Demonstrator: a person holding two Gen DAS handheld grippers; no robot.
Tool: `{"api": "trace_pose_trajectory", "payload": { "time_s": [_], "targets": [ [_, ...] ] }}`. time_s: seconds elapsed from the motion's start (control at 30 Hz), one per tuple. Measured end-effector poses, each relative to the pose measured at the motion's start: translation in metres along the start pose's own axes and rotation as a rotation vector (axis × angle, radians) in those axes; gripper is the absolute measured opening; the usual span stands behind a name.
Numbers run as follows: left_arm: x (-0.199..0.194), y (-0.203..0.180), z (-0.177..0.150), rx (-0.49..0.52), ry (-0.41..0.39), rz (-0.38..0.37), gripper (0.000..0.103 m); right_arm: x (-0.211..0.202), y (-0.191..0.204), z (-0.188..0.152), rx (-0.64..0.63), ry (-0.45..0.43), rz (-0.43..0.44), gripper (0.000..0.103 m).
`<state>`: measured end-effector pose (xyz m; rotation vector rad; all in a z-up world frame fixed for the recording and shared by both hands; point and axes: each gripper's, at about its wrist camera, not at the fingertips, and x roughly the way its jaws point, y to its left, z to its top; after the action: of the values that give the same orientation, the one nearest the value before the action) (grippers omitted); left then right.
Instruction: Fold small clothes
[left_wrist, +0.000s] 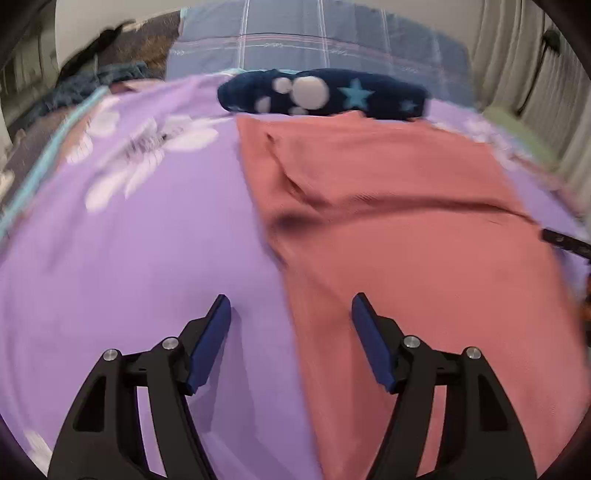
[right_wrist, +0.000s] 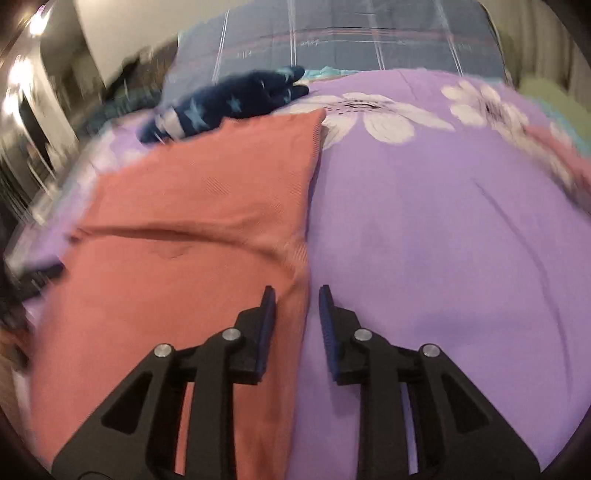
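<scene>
A salmon-pink garment (left_wrist: 406, 229) lies flat on the purple flowered bedsheet (left_wrist: 140, 258); it also shows in the right wrist view (right_wrist: 184, 229). My left gripper (left_wrist: 291, 301) is open and empty, hovering over the garment's left edge, with one finger over the sheet and one over the cloth. My right gripper (right_wrist: 297, 291) is open with a narrower gap and empty, straddling the garment's right edge. A folded dark blue item with stars and white spots (left_wrist: 321, 94) lies beyond the pink garment's far end, and it shows in the right wrist view too (right_wrist: 225, 103).
A blue-grey plaid pillow or blanket (left_wrist: 314, 40) lies at the head of the bed. Dark clothing (left_wrist: 85, 81) is heaped at the far left. Curtains (left_wrist: 535, 74) hang at the right. The other gripper's tip (left_wrist: 565, 242) shows at the garment's right edge.
</scene>
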<state>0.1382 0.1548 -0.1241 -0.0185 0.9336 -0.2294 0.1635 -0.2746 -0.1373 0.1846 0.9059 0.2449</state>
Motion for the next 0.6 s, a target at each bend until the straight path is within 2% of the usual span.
{"api": "trace_pose_trajectory", "payload": {
  "time_s": [0.1,0.17,0.3,0.47,0.6],
  "targets": [
    [-0.028,-0.012,-0.039,0.028,0.021,-0.086,0.068,-0.031,-0.009,-0.034,0.031,0.009,0.045,0.025],
    [-0.039,-0.022,-0.059,0.064,0.023,-0.095,0.068,-0.047,-0.014,-0.058,0.057,0.022,0.056,0.025],
    [-0.065,-0.038,-0.104,0.086,0.011,-0.126,0.068,-0.078,-0.02,-0.114,0.136,0.028,0.15,0.025],
    [-0.087,-0.046,-0.138,0.066,0.002,-0.185,0.068,-0.111,-0.019,-0.167,0.177,0.023,0.219,0.025],
    [-0.101,-0.051,-0.158,0.068,-0.005,-0.206,0.068,-0.126,-0.019,-0.189,0.202,0.024,0.264,0.028]
  ]
}}
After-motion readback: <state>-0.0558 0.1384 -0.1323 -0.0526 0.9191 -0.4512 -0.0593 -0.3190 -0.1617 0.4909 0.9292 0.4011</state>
